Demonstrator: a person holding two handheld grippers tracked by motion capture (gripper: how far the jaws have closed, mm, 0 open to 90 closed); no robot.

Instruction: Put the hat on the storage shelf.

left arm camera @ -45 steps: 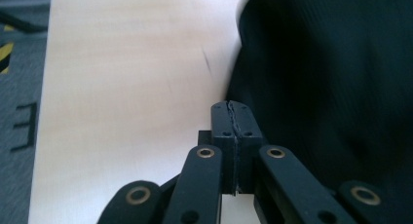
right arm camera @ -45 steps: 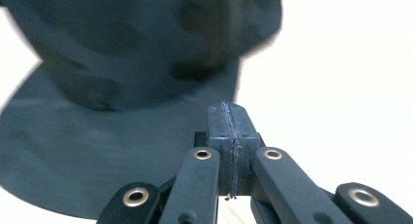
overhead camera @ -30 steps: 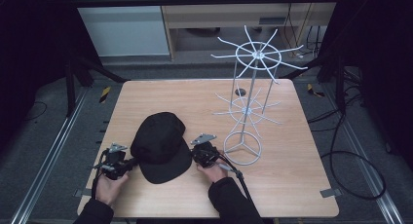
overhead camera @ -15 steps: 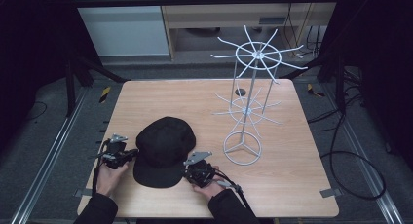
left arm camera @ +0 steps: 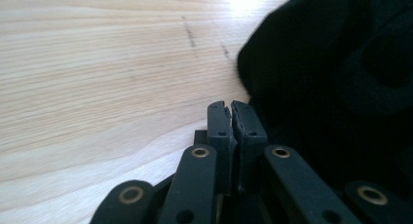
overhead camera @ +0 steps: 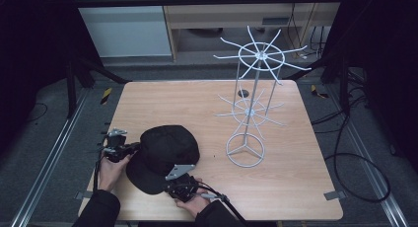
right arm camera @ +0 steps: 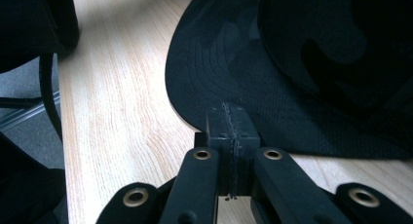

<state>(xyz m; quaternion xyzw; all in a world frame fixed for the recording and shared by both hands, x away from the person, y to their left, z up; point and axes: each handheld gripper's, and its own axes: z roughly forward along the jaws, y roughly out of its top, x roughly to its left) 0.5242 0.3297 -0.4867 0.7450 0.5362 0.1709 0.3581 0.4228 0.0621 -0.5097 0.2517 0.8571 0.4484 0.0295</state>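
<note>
- The fingers (left arm camera: 237,118) of the left gripper (overhead camera: 117,149) are pressed together, with only a hairline slit at the tips; they sit at the edge of the black cap (left arm camera: 341,78), and whether any fabric is caught between them cannot be told.
- The fingers (right arm camera: 229,124) of the right gripper (overhead camera: 183,186) are pressed flat together right at the rim of the cap's brim (right arm camera: 209,73); whether they pinch the brim's edge is hard to tell.
- The cap (overhead camera: 165,155) is black, with rows of curved stitching on the brim and a woven, mesh-like weave; its rounded crown bulges upward.
- It lies on the pale wooden tabletop (overhead camera: 305,187), in the near left part, between the two grippers.
- The left hand (overhead camera: 111,169) holds its gripper at the cap's left side, forearm in a dark sleeve (overhead camera: 96,209) coming in from the near edge.
- The right hand (overhead camera: 199,205) holds its gripper at the cap's near edge, a grey plate (overhead camera: 178,170) on top and a cable (overhead camera: 231,209) trailing off.
- A white wire rack (overhead camera: 251,103) with radiating spokes stands upright to the right, apart from the cap.
</note>
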